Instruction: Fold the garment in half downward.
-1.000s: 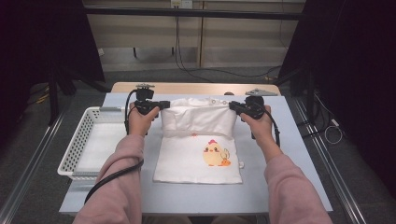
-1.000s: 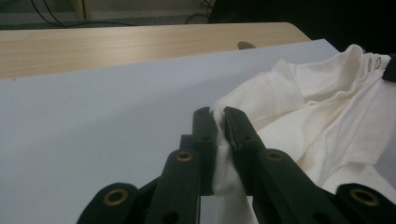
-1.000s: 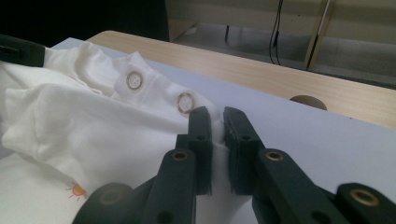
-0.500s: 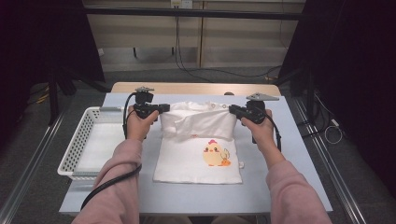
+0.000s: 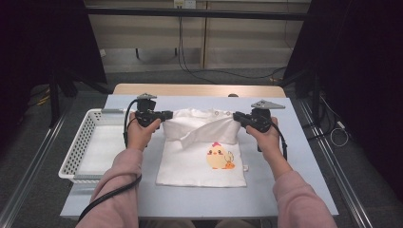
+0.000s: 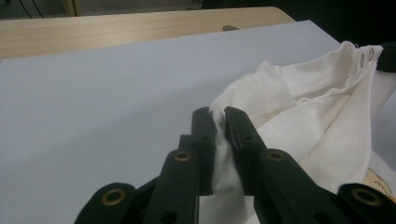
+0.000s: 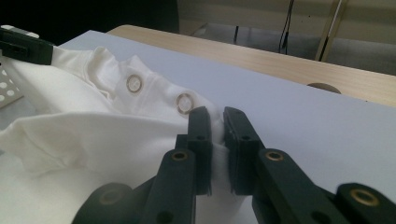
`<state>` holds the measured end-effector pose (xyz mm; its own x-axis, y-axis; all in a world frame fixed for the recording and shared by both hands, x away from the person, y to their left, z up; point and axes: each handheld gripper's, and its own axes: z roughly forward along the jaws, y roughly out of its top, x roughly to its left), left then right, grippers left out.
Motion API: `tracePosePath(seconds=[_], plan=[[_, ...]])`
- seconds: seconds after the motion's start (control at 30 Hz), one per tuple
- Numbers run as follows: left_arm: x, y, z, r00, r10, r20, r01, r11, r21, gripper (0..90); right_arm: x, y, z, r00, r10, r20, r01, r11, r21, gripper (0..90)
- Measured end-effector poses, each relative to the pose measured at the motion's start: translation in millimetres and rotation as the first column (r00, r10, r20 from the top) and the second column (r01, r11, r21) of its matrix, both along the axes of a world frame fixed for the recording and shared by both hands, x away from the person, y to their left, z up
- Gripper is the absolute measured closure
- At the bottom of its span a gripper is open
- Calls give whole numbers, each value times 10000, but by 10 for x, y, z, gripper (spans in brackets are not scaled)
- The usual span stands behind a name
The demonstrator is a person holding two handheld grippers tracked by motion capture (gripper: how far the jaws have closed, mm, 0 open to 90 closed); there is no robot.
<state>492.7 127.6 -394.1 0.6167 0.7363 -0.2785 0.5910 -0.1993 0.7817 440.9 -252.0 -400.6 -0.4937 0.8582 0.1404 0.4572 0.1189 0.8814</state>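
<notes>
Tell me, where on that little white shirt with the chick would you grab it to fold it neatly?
At the two shoulder corners of the white shirt, coming in from each side, I'd judge. It lies flat with its collar end far from the person, so pinching both outer corners lifts the top edge evenly. The left tool and right tool are clamped there on the cloth.

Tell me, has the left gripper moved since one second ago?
No. In the high view the left gripper sits beside the same far corner of the white basket, shut on the white garment.
</notes>
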Motion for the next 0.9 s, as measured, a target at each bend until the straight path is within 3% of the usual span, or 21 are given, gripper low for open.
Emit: tracePosePath(seconds=[0.23, 0.3, 0.37, 0.4, 0.47, 0.53, 0.57, 0.63, 0.73, 0.9], plan=[[-80, 10, -15, 9998, -154, 149, 154, 9999, 51, 827, -80, 4, -9, 10000, 32, 37, -33, 10000, 50, 825], [-105, 4, -12, 9999, -163, 16, 163, 9999, -30, 827, -105, 4, -10, 10000, 58, 50, -58, 10000, -2, 824], [-112, 8, -4, 9995, -221, 226, 220, 9997, 54, 827, -121, -1, -11, 9999, 112, 119, -111, 9999, -55, 825], [-126, -2, 0, 9998, -199, 70, 200, 9998, -37, 827, -132, -1, -12, 10000, 75, 53, -75, 10000, -24, 824], [-141, 13, 14, 9989, -440, 188, 435, 9986, 288, 827, -143, -11, -20, 9999, 90, 94, -90, 10000, -10, 824], [-151, -1, 13, 9990, -307, 320, 304, 9995, 123, 827, -159, -19, -30, 9999, 121, 120, -122, 9999, 31, 824], [-166, 11, 23, 9982, -499, 332, 488, 9982, 339, 827, -173, -21, -33, 10000, 64, 36, -65, 10000, 63, 824], [-182, 3, 23, 9984, -519, 213, 514, 9984, 232, 827, -177, -29, -39, 9998, 137, 123, -138, 9999, 47, 824], [-190, 10, 22, 9977, -570, 353, 555, 9976, 418, 827, -194, -33, -47, 9999, 83, 64, -83, 9999, 61, 824], [-225, 0, 16, 9982, -501, 332, 496, 9986, 158, 827, -217, -36, -52, 9999, 154, 76, -155, 9998, 78, 824]])
